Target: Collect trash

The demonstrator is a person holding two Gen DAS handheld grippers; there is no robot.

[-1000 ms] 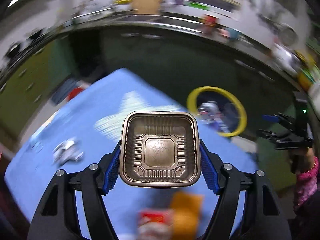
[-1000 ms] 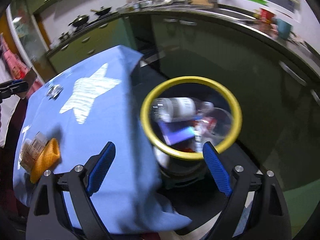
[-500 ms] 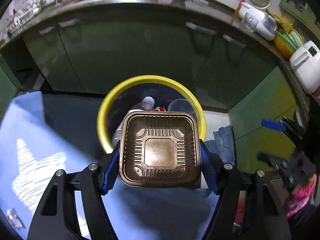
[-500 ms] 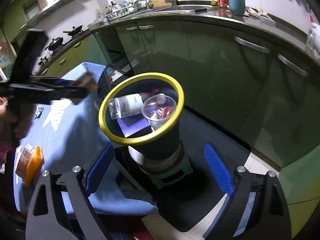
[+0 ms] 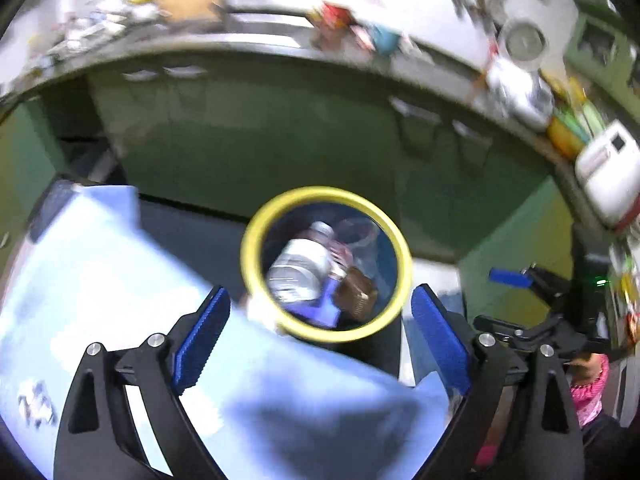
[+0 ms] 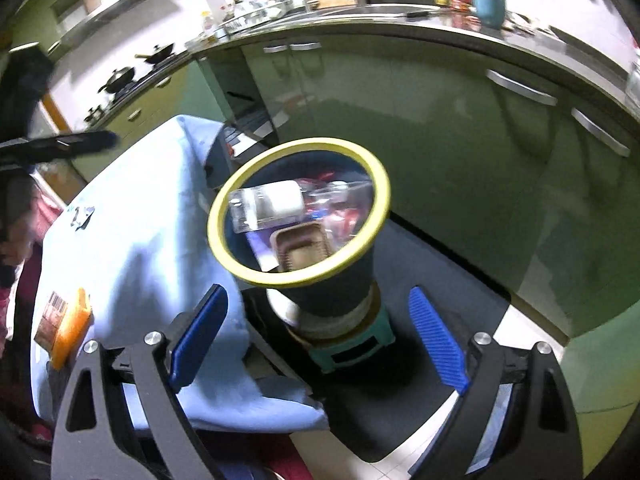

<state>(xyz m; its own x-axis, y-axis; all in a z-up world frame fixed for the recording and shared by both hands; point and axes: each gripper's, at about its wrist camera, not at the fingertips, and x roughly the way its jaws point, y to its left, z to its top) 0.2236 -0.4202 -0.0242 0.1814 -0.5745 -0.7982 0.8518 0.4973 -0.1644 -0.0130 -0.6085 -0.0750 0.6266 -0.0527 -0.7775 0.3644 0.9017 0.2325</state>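
A dark bin with a yellow rim (image 5: 256, 240) (image 6: 224, 248) stands on a stool beside the blue-clothed table. The brown plastic tray (image 5: 354, 294) (image 6: 300, 246) lies inside it, next to a clear bottle (image 5: 298, 268) (image 6: 266, 202) and other trash. My left gripper (image 5: 320, 328) hovers over the near side of the bin, jaws opening, nothing between them. My right gripper (image 6: 318, 330) is open and empty, just in front of the bin. On the table lie an orange-backed packet (image 6: 66, 330) and a crumpled silver wrapper (image 5: 36, 400) (image 6: 82, 216).
Green kitchen cabinets (image 6: 460, 152) and a cluttered counter (image 6: 400, 4) run behind the bin. The blue tablecloth (image 5: 100, 280) (image 6: 132, 264) hangs over the table's corner next to the bin. A teal stool (image 6: 352, 346) carries the bin. A pink sleeve (image 5: 588, 384) shows at the right.
My left gripper carried the brown tray from over the table to above the bin, opened and let it go; the tray now lies in the bin. The right gripper drifted right, still open.
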